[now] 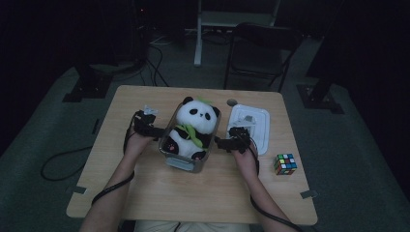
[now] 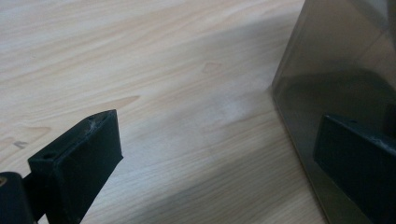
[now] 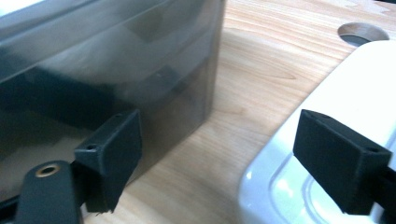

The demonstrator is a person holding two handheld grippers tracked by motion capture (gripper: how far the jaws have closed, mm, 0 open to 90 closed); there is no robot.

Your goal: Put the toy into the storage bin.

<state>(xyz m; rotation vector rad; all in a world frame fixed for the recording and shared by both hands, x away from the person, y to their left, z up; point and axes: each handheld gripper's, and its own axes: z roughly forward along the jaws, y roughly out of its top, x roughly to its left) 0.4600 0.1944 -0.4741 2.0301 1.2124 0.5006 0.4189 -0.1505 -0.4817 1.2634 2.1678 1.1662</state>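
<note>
Both grippers, left (image 1: pixel 155 131) and right (image 1: pixel 223 142), flanked the panda's (image 1: pixel 193 126) clear container (image 1: pixel 186 163), fingers released, apparently poised to steady or shift it.

The panda plush (image 1: pixel 194 126) is white with black ears, eye patches and limbs, and a green scarf; its container (image 1: pixel 186 162) is clear, smoky grey; the lid (image 1: pixel 255 126) is white; the cube (image 1: pixel 285 164) shows mixed colour squares; the table (image 1: pixel 159 188) is pale woodgrain; both grippers' jaws are black.
</note>
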